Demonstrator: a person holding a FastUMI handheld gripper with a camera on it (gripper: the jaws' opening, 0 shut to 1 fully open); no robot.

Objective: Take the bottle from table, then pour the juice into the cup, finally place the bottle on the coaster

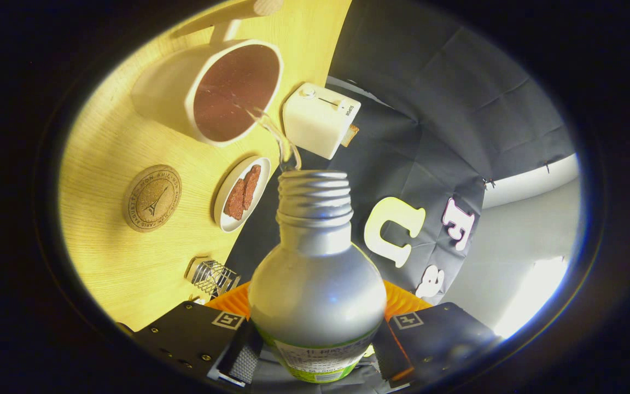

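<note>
While the gripper [315, 350] grips the silver bottle [318, 290] by its lower body, one jaw pressing on each side, the bottle's open threaded neck points toward the white cup [227, 90]. A thin clear stream of juice [276, 134] runs from the bottle's mouth over the cup's rim, and the cup already holds dark reddish liquid. Using the cup as landmark: the round cork coaster [152, 198] lies on the wooden table [107, 246] near the cup, bare; a small white plate [241, 194] with reddish-brown pieces sits just beside the cup, between it and the bottle's neck; a white boxy appliance [320, 117] stands close to the cup's rim. Farther from the cup, near the jaws, rests a small wire rack [214, 276].
</note>
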